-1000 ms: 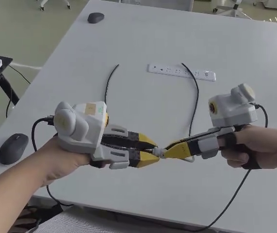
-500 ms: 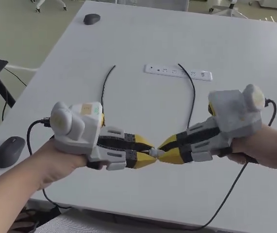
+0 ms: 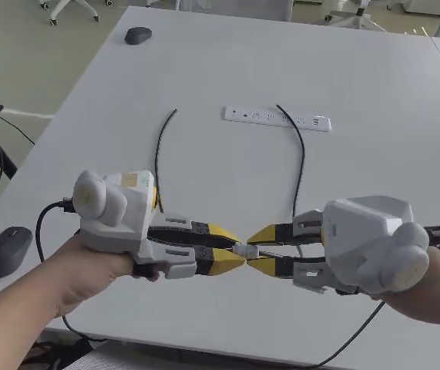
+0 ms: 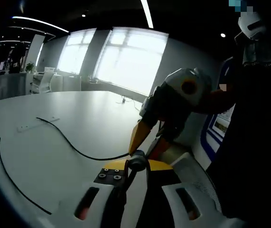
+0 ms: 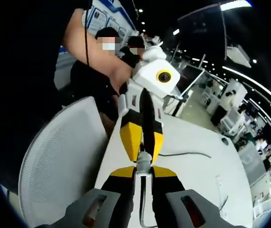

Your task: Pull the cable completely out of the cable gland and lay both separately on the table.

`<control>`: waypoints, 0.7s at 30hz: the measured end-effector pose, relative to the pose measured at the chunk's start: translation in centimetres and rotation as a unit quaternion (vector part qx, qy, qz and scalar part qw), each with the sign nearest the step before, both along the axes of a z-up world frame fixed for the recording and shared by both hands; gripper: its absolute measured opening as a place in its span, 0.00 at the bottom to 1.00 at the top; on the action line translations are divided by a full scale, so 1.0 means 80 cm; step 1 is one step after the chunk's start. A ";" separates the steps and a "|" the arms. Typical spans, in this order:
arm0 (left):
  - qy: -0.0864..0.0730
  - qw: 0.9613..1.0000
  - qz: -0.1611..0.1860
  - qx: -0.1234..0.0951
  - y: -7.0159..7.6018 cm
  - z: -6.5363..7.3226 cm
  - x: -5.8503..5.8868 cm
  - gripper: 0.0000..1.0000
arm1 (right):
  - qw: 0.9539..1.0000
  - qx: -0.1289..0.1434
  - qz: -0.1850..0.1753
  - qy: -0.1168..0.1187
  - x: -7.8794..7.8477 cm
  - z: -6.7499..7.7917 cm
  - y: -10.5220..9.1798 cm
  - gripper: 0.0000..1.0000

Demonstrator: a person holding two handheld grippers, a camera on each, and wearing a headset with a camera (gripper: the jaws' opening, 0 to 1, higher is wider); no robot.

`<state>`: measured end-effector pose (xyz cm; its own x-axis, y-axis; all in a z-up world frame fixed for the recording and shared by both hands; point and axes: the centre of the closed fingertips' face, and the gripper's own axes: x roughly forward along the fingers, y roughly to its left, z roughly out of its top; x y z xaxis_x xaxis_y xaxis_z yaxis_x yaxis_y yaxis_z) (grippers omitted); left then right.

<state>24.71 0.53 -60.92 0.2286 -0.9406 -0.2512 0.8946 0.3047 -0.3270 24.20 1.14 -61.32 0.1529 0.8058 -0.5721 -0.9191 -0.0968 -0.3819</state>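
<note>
Right gripper [image 3: 256, 251] rolled — apparently clamping cable [image 3: 302, 158]; left gripper [image 3: 233, 252] pinches gland [image 3: 243, 250].

The cable gland [image 3: 243, 250] is a small pale grey fitting with a darker nut. It is held in the air above the counter's [image 3: 374, 92] near edge, where the left claw [image 3: 229, 252] and right claw [image 3: 261, 250] meet tip to tip. The thin black cable [image 3: 300, 166] enters it, passes back between the right claw's jaws, then curves across the counter toward 12 o'clock to a free end.
</note>
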 end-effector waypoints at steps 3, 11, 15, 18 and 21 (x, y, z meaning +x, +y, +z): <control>0.002 1.000 0.001 -0.002 0.001 0.001 0.003 0.15 | 1.000 -0.008 -0.004 -0.024 0.000 0.000 0.002 0.07; 0.000 1.000 0.003 -0.003 0.002 0.002 0.005 0.15 | 1.000 -0.003 -0.009 -0.018 0.004 0.002 0.002 0.08; -0.001 1.000 0.000 -0.004 0.000 0.002 0.004 0.15 | 1.000 0.000 -0.018 0.001 0.002 0.003 0.001 0.08; -0.003 1.000 0.001 -0.005 0.000 0.003 0.003 0.15 | 1.000 0.009 -0.027 0.012 0.003 0.005 0.002 0.09; -0.005 1.000 0.010 -0.013 0.001 0.008 0.007 0.15 | 0.997 0.037 -0.057 0.033 0.008 0.017 0.000 0.12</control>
